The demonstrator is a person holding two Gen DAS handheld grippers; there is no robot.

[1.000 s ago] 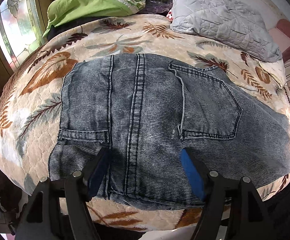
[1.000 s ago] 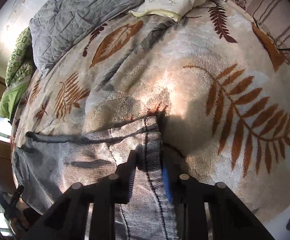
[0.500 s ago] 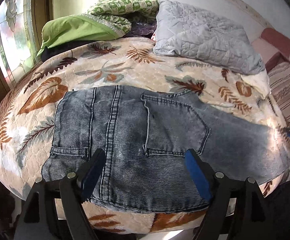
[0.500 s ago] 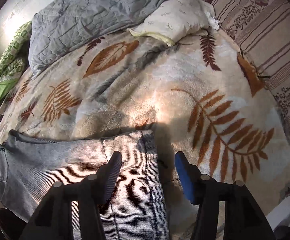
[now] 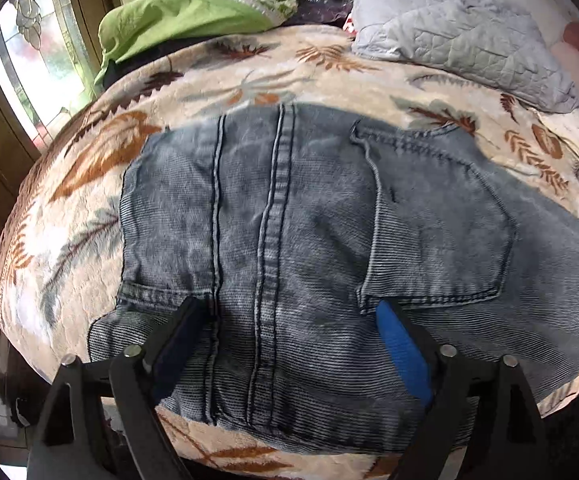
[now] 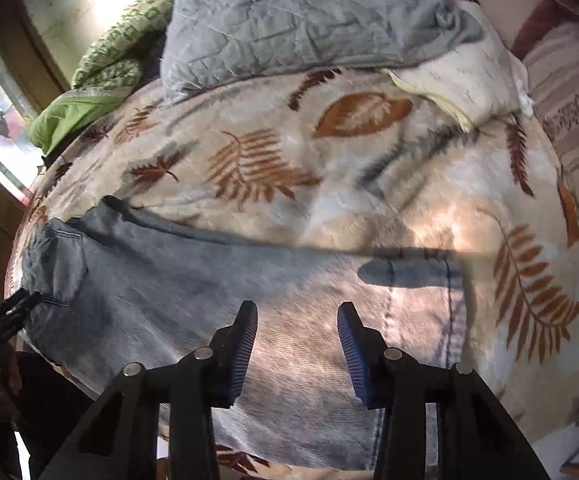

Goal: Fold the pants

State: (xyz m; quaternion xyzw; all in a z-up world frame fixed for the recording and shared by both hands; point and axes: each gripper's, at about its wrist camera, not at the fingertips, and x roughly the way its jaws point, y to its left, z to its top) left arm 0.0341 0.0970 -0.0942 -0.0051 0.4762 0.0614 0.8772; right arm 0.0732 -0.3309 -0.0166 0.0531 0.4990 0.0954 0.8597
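Observation:
Faded blue jeans lie flat on the bed, folded lengthwise, back pocket up, waist at the left. My left gripper is open and empty, its fingers spread just above the seat of the jeans below the pocket. In the right wrist view the legs stretch across to the hem at the right. My right gripper is open and empty above the lower legs. The left gripper shows at the far left of that view, by the pocket.
The bed has a cream blanket with leaf prints. A grey quilted pillow, a green cloth and a cream pillow lie at the far side. A window is at the left. A striped cover is at the right.
My right gripper let go of the hem, opened, and moved back and left along the legs. My left gripper stayed open, pulled back, then came close over the seat again.

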